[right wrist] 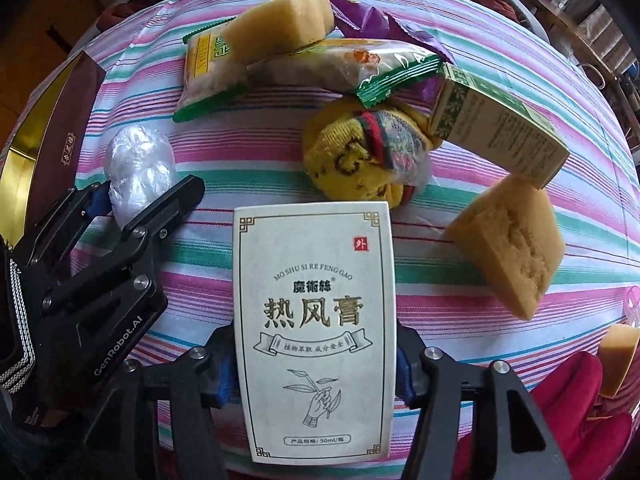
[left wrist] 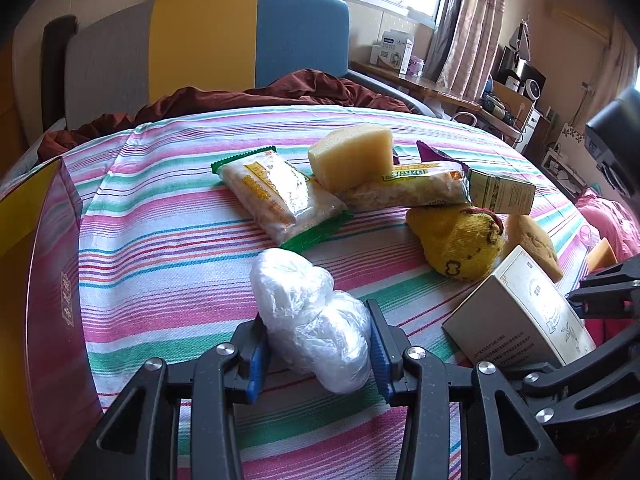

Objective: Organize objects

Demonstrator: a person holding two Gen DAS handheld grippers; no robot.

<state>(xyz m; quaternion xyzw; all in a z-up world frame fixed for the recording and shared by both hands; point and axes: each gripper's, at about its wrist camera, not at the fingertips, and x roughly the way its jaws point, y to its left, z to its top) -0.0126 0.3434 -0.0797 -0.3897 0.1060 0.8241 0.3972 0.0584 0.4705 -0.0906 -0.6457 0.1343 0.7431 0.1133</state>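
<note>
My left gripper [left wrist: 318, 334] is shut on a crumpled clear plastic bundle [left wrist: 308, 316] resting on the striped bedsheet; it also shows in the right wrist view [right wrist: 136, 164]. My right gripper [right wrist: 316, 354] is shut on a white box with Chinese print [right wrist: 316, 320], seen at the right of the left wrist view [left wrist: 520, 320]. Ahead lie two green-edged snack packs [left wrist: 280, 196] [left wrist: 404, 190], a yellow sponge [left wrist: 352, 158], rolled yellow socks [left wrist: 456, 244], a green carton [left wrist: 502, 192] and a second sponge [right wrist: 508, 248].
An open maroon and gold gift box [left wrist: 40, 272] stands at the left edge of the bed. A purple wrapper [right wrist: 368, 20] lies behind the snacks. A red quilt [left wrist: 248, 96] and the headboard [left wrist: 208, 44] are behind; a desk [left wrist: 440, 88] is at the right.
</note>
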